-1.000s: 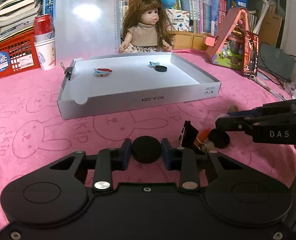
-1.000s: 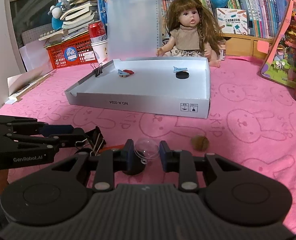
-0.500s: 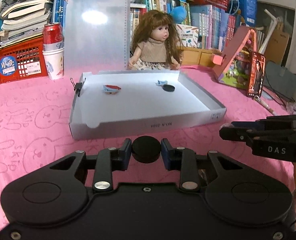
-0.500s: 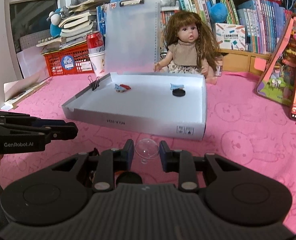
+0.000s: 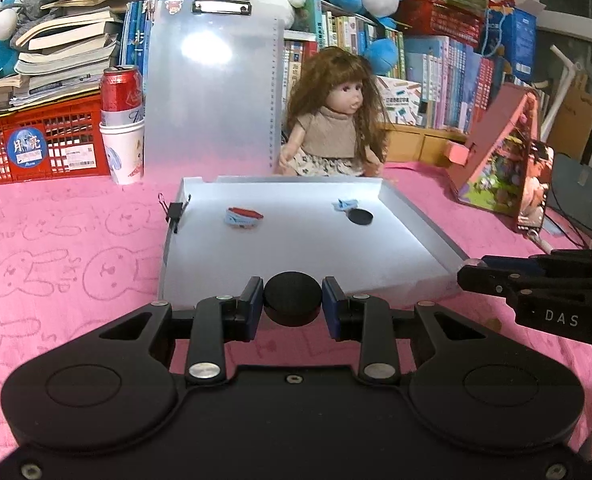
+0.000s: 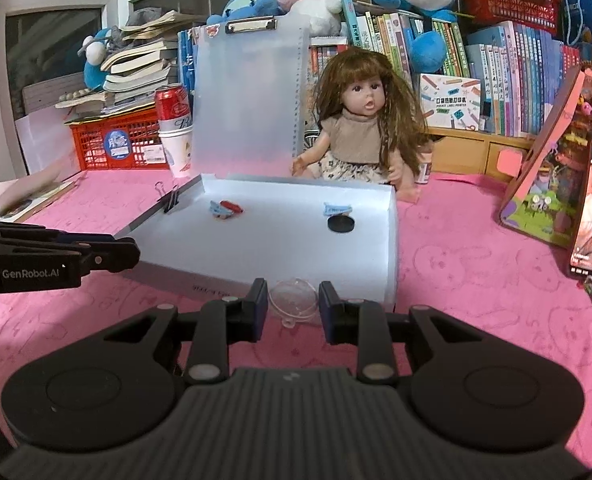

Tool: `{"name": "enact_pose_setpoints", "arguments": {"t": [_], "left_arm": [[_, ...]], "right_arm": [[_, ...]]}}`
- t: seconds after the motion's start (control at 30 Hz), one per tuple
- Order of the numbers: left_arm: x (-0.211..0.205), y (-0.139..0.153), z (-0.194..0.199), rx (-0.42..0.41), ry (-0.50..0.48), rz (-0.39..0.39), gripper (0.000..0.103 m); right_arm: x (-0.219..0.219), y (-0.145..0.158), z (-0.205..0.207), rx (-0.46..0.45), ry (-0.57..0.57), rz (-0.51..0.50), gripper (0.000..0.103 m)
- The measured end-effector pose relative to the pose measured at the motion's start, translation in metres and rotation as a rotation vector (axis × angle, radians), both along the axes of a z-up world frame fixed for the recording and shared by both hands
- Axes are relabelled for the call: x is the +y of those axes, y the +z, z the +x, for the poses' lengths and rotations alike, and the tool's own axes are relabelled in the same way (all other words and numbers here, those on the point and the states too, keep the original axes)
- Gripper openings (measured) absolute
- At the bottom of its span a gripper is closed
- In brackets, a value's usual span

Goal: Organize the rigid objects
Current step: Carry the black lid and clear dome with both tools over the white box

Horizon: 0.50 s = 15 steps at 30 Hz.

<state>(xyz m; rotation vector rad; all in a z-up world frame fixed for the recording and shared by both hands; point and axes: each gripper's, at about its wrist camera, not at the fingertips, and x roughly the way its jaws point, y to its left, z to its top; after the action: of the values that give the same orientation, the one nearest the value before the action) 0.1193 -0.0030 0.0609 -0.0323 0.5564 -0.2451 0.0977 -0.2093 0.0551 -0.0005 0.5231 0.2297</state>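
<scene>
Black puck pinched in left gripper, clear dome in right gripper, both lined up for dropping into the tray.

A matt black puck sits between the blue rubbery pads of the left hand-held gripper, itself matt black plastic with bright metal rivets. The right hand-held gripper pinches a clear, glossy plastic dome. Pink terry cloth covers the surface beneath a smooth white cardboard tray.
</scene>
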Motion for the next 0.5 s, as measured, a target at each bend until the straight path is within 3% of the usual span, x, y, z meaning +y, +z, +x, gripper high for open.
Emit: {"name": "enact_pose_setpoints", "arguments": {"t": [0.3,0.5], "left_arm": [[0.003,0.009,0.037,-0.014,0.049,-0.033,0.030],[0.003,0.006,0.072,0.026,0.064,-0.047,0.030]], "right_arm": [[0.000,0.004,0.037,0.010,-0.046,0.004,0.032],[0.004,0.002,0.069,0.028,-0.060,-0.015,0.032]]}}
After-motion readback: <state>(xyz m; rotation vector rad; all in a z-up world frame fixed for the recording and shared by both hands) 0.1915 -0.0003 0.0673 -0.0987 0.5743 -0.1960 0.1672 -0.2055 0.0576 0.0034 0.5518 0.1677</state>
